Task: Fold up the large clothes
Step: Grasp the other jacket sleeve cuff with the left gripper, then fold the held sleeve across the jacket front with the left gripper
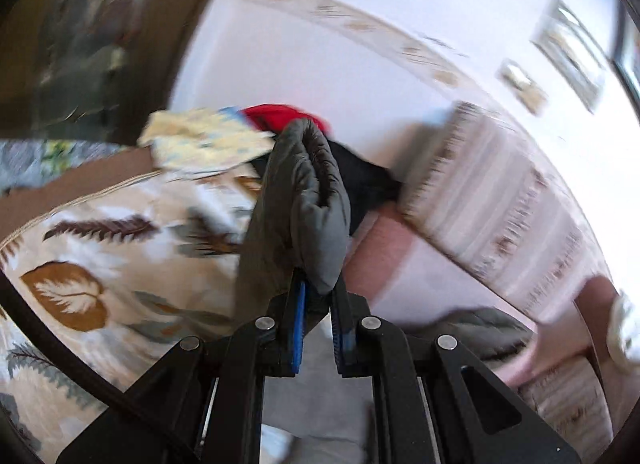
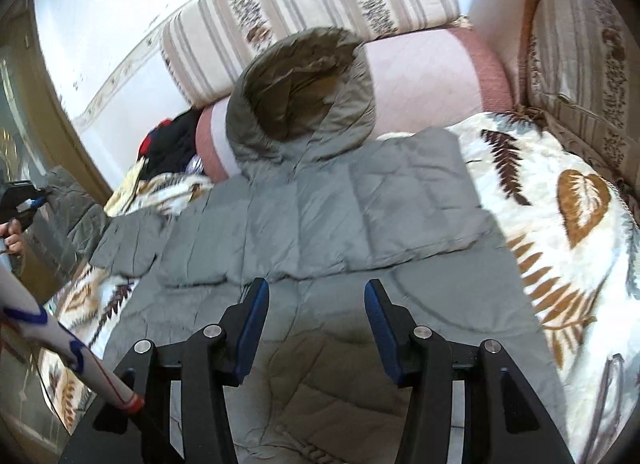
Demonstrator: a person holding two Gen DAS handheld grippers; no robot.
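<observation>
A grey quilted hooded jacket [image 2: 320, 208] lies spread on a leaf-patterned blanket [image 2: 552, 232], hood [image 2: 300, 92] towards the pink sofa back. One side is folded across the body. My right gripper [image 2: 316, 304] is open and empty, hovering over the jacket's middle. My left gripper [image 1: 318, 300] is shut on the jacket's left sleeve [image 1: 304, 204] and holds it lifted; that gripper [image 2: 28, 204] also shows at the far left of the right wrist view, with the sleeve [image 2: 76, 208] stretched out from the jacket.
A pile of clothes, red, black and yellow-patterned [image 1: 256, 140], sits at the blanket's far end by the wall. Striped cushions [image 2: 312, 4] and the pink sofa back [image 2: 424, 80] stand behind the jacket. A wooden door frame [image 1: 192, 16] is to the left.
</observation>
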